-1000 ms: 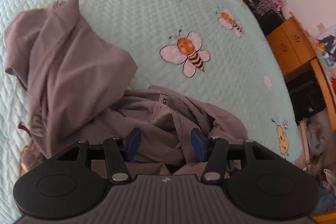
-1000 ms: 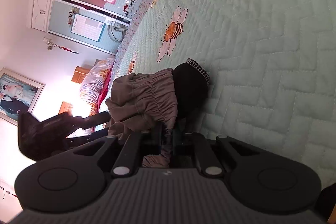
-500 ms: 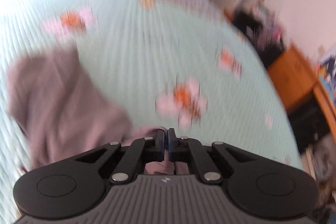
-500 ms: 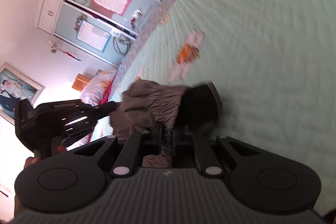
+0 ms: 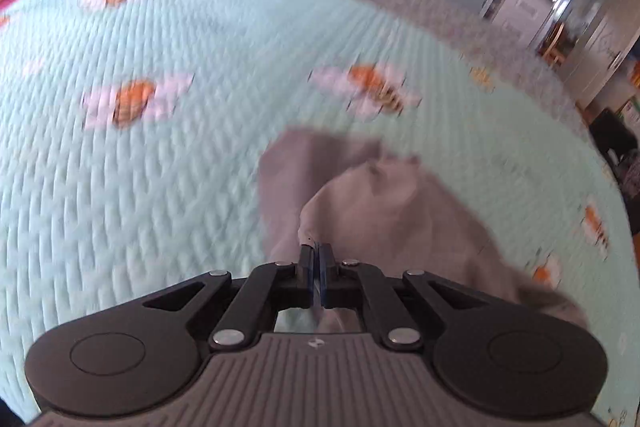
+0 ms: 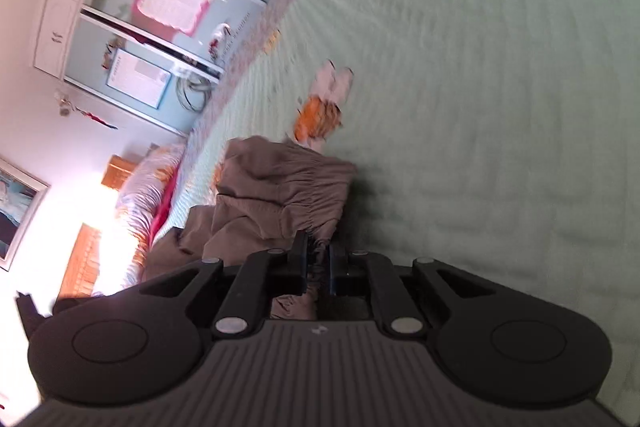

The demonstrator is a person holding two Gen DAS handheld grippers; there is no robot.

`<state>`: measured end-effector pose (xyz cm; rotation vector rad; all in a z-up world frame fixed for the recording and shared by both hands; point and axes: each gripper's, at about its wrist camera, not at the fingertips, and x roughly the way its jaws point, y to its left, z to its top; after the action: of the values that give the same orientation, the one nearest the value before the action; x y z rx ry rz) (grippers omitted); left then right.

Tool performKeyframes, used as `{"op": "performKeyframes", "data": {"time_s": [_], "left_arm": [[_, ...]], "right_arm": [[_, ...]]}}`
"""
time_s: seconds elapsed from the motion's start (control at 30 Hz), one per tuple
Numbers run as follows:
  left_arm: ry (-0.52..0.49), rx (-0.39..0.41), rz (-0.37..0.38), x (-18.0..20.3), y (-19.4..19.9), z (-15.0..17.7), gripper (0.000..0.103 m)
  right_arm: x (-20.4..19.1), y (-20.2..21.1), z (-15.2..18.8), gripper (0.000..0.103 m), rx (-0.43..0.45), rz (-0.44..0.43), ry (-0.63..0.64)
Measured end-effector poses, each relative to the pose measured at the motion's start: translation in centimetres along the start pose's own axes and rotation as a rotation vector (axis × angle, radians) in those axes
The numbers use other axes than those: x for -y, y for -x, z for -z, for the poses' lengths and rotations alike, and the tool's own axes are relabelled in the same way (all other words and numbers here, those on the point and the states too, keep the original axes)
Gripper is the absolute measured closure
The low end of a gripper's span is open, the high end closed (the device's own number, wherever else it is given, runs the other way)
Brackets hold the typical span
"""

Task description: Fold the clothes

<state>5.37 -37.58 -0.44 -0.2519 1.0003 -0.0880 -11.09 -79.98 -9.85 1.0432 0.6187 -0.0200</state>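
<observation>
The left hand-held gripper (image 5: 316, 259) is pinched fully closed on an edge of the grey garment (image 5: 384, 211), which trails ahead of it across the quilted bed (image 5: 160, 163). The right hand-held gripper (image 6: 318, 259) has the gathered waistband (image 6: 296, 187) between its jaws, which are opening. If that hold lets go too soon, the cloth could slump and bunch.

The right hand-held gripper (image 6: 318, 257) has its jaws opening, with a bunched fold of the grey-brown garment (image 6: 280, 195) between the pads. The garment's gathered elastic waistband (image 6: 320, 183) rises just ahead, over a mint quilted bedspread (image 6: 500, 107) printed with an orange bee (image 6: 320, 115). A wardrobe (image 6: 160, 27) stands beyond the bed.
</observation>
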Motion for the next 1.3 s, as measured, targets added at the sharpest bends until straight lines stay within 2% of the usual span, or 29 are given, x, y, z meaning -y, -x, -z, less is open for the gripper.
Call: {"op": "performKeyframes", "data": {"time_s": [0.07,0.2,0.23,0.33,0.37,0.43,0.5,0.57,0.6,0.63,0.67,0.73,0.77,0.9,0.97,1.0,1.03,1.13,1.23,1.3], "left_arm": [[-0.033,-0.028,0.002,-1.9,-0.2,1.7,0.102],[-0.019,0.000,0.036,-3.5,0.6,0.9,0.102],[-0.009,0.014,0.051,-3.8,1.0,0.6,0.102],[0.009,0.043,0.059,-3.8,1.7,-0.4,0.102],[0.015,0.042,0.063,-3.9,1.9,-0.6,0.101],[0.022,0.030,0.076,-4.1,1.9,-0.7,0.101],[0.028,0.016,0.082,-4.5,2.0,-0.6,0.101],[0.023,0.006,0.085,-5.0,2.2,-0.3,0.100],[0.012,0.001,0.082,-5.1,2.3,-0.2,0.100],[0.001,-0.004,0.080,-5.3,2.4,-0.1,0.100],[-0.011,-0.009,0.077,-5.5,2.5,0.1,0.100],[-0.010,-0.012,0.080,-6.2,2.9,0.3,0.100],[-0.009,-0.012,0.082,-6.6,3.1,0.4,0.100],[-0.031,-0.005,0.145,-6.9,4.5,0.5,0.096],[-0.055,-0.001,0.204,-6.2,5.2,0.6,0.088],[-0.066,-0.003,0.239,-5.6,5.5,0.7,0.079],[-0.074,-0.003,0.270,-4.8,5.7,0.8,0.069],[-0.101,-0.010,0.362,-1.6,5.9,1.3,0.065],[-0.119,-0.017,0.414,1.7,5.3,1.5,0.064],[-0.094,-0.028,0.404,3.4,4.2,1.2,0.061]], "right_arm": [[0.2,0.7,0.1,0.089,0.006,0.039,0.002],[-0.3,2.9,-0.9,0.085,0.094,0.096,0.017],[-0.7,3.4,-1.2,0.080,0.118,0.103,0.036],[-2.4,2.5,-2.2,0.046,0.105,0.067,0.111],[-2.8,1.8,-2.6,0.038,0.089,0.047,0.129],[-3.4,0.1,-3.2,0.036,0.073,0.054,0.176],[-3.3,-1.5,-4.0,0.035,0.084,0.140,0.213],[-2.3,-3.0,-4.5,0.033,0.059,0.166,0.162],[-1.5,-3.5,-4.5,0.034,0.032,0.105,0.094],[-1.0,-4.1,-4.4,0.044,0.000,0.026,0.036],[-1.0,-4.5,-4.0,0.066,-0.030,-0.018,0.011],[-2.7,-4.4,-2.5,0.093,-0.054,-0.009,0.088],[-3.9,-4.1,-1.5,0.096,-0.060,-0.014,0.159],[-8.7,-1.6,3.1,0.098,-0.114,-0.108,0.367],[-10.6,-0.2,5.6,0.098,-0.180,-0.174,0.451],[-11.1,0.2,6.9,0.098,-0.216,-0.197,0.474],[-11.4,0.6,8.1,0.098,-0.258,-0.216,0.481],[-11.1,1.5,10.3,0.098,-0.320,-0.214,0.460],[-9.6,2.8,10.1,0.098,-0.287,-0.184,0.390],[-8.7,4.0,9.0,0.098,-0.237,-0.182,0.331]]}}
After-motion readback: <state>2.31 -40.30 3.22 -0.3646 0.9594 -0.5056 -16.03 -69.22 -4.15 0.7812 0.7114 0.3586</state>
